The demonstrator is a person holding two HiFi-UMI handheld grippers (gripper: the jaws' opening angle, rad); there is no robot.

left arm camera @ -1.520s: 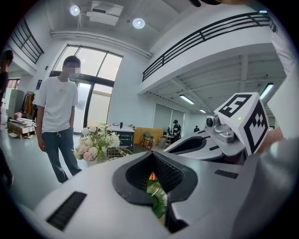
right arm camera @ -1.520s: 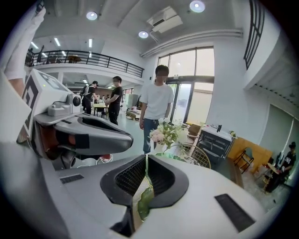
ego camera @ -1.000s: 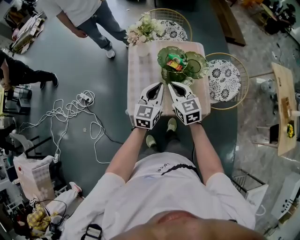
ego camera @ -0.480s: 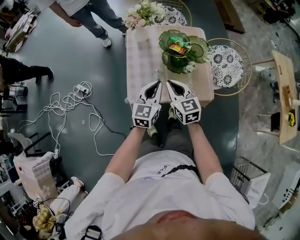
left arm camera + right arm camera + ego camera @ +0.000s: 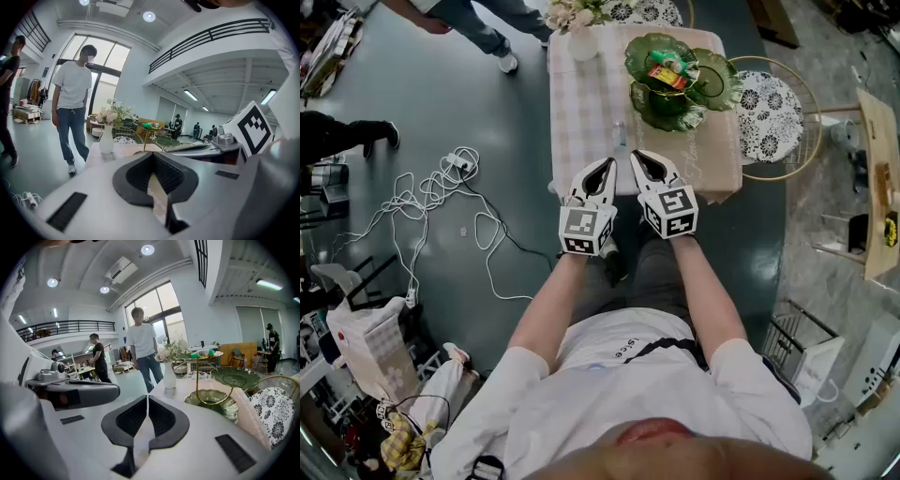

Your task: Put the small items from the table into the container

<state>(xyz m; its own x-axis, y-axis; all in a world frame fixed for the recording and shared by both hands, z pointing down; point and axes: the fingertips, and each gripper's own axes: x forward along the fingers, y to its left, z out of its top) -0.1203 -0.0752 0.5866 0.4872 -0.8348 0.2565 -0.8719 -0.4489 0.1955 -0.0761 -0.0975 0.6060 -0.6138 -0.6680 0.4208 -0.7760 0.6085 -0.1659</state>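
Observation:
A green leaf-shaped tiered dish (image 5: 673, 89) stands on the far right of the checked table (image 5: 586, 112), with colourful packets (image 5: 673, 69) on its top tier. In the right gripper view the dish (image 5: 225, 380) is ahead to the right. My left gripper (image 5: 607, 165) and right gripper (image 5: 637, 157) hang side by side over the table's near edge, both shut and empty. A small pale object (image 5: 621, 136) lies on the cloth just beyond the tips; I cannot tell what it is. The jaws also show pressed together in the left gripper view (image 5: 151, 156) and the right gripper view (image 5: 147, 399).
A white vase of flowers (image 5: 581, 37) stands at the table's far left corner. A gold wire chair with a patterned cushion (image 5: 776, 112) sits right of the table. A person (image 5: 72, 108) stands beyond the table. Cables (image 5: 441, 192) lie on the floor to the left.
Both grippers have sunk and drawn back together from over the table's middle to its near edge. Their jaws stayed shut.

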